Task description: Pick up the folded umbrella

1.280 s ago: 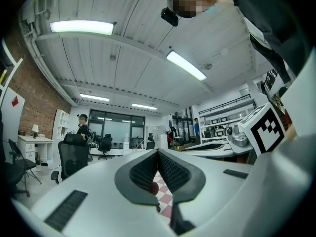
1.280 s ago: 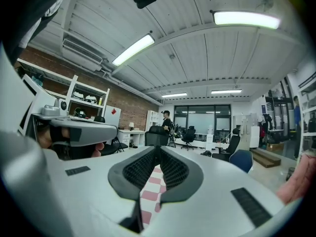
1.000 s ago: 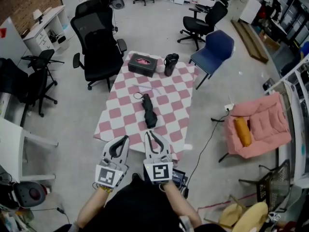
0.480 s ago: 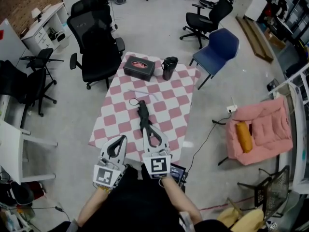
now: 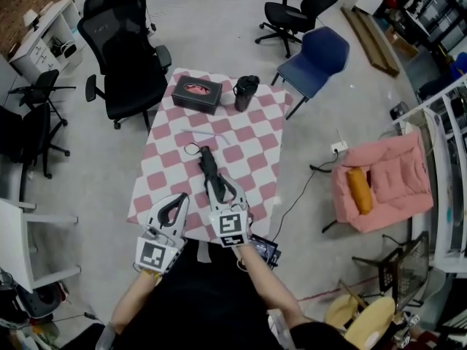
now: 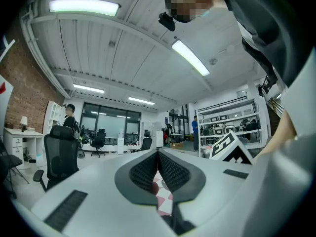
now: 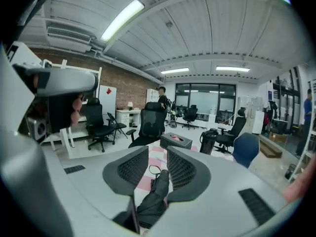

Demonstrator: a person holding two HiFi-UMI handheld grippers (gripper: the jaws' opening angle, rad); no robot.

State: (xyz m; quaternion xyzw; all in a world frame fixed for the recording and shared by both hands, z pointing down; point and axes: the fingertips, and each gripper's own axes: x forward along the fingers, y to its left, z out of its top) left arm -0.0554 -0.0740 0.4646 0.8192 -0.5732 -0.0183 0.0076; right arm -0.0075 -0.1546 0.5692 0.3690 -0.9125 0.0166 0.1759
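Note:
The folded black umbrella (image 5: 206, 165) lies on the pink-and-white checkered table (image 5: 244, 148), its loop strap at the far end. My right gripper (image 5: 221, 187) reaches over the table's near edge. Its jaws have just been opening, and they now stand a little apart. In the right gripper view the umbrella (image 7: 157, 191) lies between and below the jaws of that gripper (image 7: 158, 154), which are not clamped on it. My left gripper (image 5: 179, 200) hovers at the near table edge, left of the umbrella; its pads meet in the left gripper view (image 6: 158, 154), with nothing in them.
A black tissue box (image 5: 195, 93) and a black jug (image 5: 245, 93) stand at the table's far end. A black office chair (image 5: 128, 64) is at the far left, a blue chair (image 5: 317, 53) at the far right, a pink armchair (image 5: 383, 181) on the right.
Both grippers have moved forward to the table. The right gripper has come down over the umbrella's near end and its jaws have parted. The left gripper stays shut.

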